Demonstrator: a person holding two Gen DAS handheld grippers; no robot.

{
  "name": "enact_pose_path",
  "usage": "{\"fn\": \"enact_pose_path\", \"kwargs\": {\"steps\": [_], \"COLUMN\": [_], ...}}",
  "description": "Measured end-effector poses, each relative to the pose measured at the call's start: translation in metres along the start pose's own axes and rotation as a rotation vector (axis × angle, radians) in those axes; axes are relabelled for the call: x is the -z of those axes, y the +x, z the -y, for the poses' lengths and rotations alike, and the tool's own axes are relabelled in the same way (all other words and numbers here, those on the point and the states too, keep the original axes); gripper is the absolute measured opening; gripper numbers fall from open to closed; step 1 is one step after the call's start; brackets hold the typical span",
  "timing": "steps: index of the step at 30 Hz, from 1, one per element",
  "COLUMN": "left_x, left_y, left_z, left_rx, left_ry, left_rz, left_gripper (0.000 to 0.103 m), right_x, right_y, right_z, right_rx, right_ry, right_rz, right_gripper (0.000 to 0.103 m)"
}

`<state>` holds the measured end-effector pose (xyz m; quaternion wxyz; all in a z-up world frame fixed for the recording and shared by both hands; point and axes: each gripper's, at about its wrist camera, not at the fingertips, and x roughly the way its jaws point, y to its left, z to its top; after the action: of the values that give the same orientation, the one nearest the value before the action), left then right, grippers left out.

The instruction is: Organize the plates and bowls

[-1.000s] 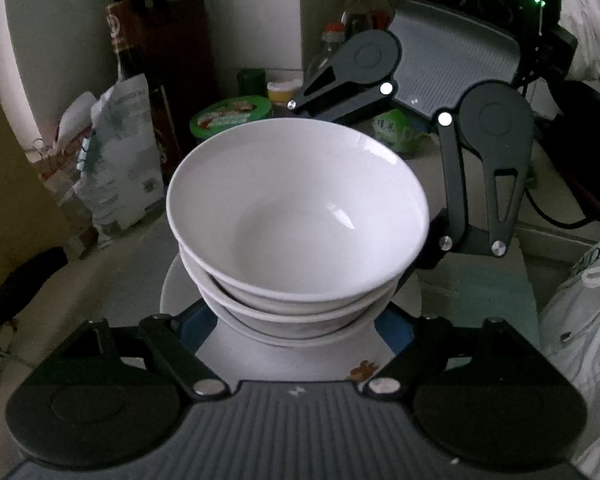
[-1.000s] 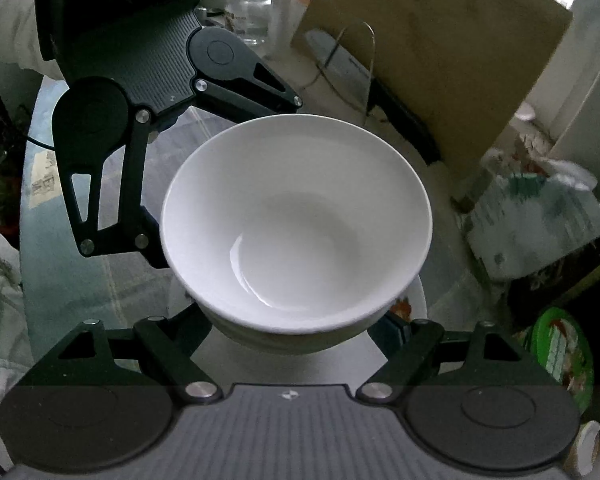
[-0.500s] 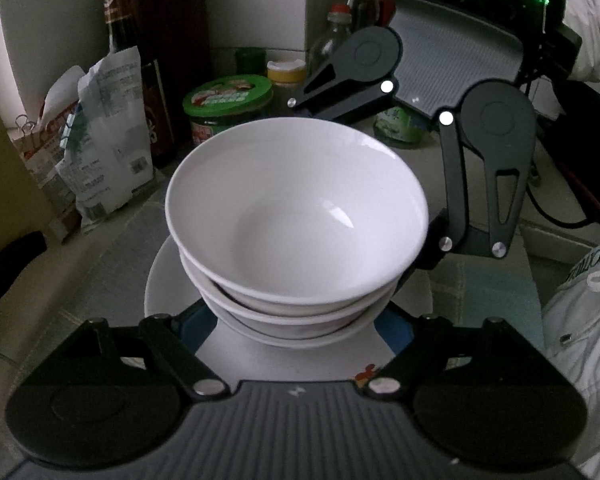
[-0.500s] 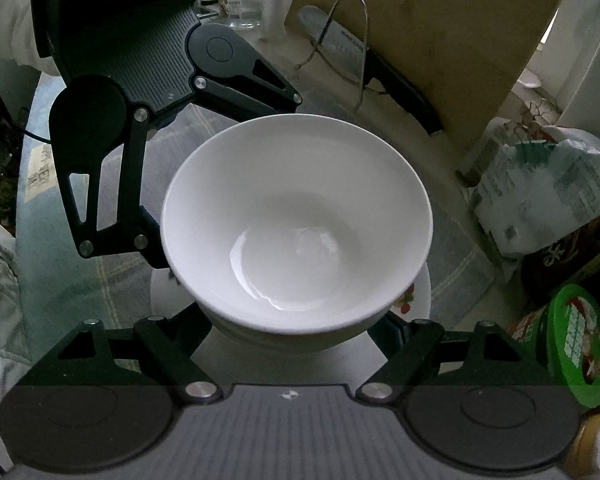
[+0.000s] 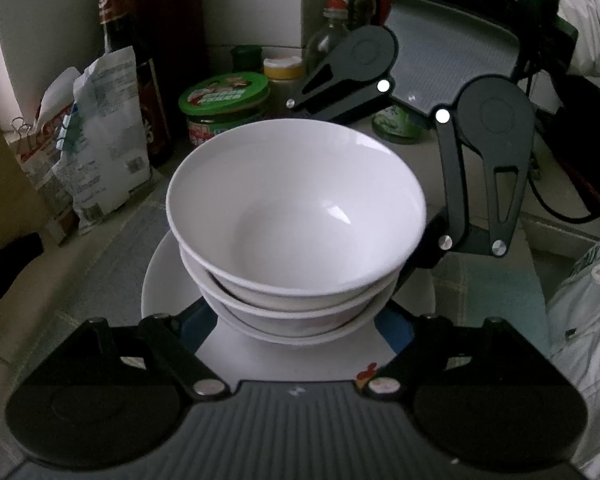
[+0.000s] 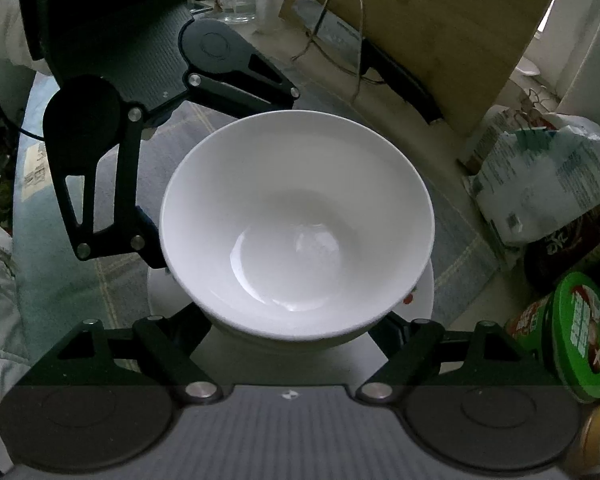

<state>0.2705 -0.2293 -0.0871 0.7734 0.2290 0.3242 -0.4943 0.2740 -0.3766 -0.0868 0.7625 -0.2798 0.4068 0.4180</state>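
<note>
Surface: pale counter under a light checked cloth point(image 5: 112, 264), dim kitchen clutter at its back edge.
Bowls: three white bowls nested into one stack point(image 5: 296, 216); the top bowl point(image 6: 296, 220) is upright and empty.
Plate: white plate point(image 5: 168, 280) with a small red print at its rim carries the stack, over the checked cloth near the middle of the surface.
Left claw: left claw point(image 5: 296, 324) is spread wide, fingers either side of the stack's base at the plate; whether they press it I cannot tell.
Right claw: right claw point(image 6: 296, 332) comes in from the opposite side, also spread wide around the base of the stack, contact hidden under the bowls.
Back edge: green-lidded tub point(image 5: 224, 108), yellow jar point(image 5: 283, 70), dark sauce bottle point(image 5: 128, 60), clipped paper bag point(image 5: 100, 132).
Far side: wooden cutting board point(image 6: 420, 28) leaning upright, black-handled knife point(image 6: 396, 80) on a wire stand point(image 6: 346, 20).
</note>
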Motion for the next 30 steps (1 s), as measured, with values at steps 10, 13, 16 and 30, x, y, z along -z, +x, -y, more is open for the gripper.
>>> {"fn": "enact_pose_path", "kwargs": {"steps": [10,13,16,30], "left_x": [0.017,0.025,0.031,0.050], "left_y": [-0.026,-0.043,-0.059,-0.106], "left_z": [0.008,0.015,0.026,0.077], "left_rx": [-0.166,-0.255,-0.324,-0.488], "left_ry": [-0.085,-0.171,-0.235,-0.516], "left_rz": [0.060,0.109,0.149,0.175], "left_gripper": [0.101,0.102,0.102,0.102], "right_x": [0.009,0.011,0.012,0.001], "right_y": [-0.013,-0.019,-0.025,-0.039], "right_z": [-0.008,-0.014,-0.022,-0.094], "right_rx": [0.043,0.056,0.067,0.487], "right_ry": [0.017,0.033,0.052,0.727], "right_rz": [0.036,0.041,0.035,-0.040], "right_gripper": [0.103,0.103,0.103,0.103]}}
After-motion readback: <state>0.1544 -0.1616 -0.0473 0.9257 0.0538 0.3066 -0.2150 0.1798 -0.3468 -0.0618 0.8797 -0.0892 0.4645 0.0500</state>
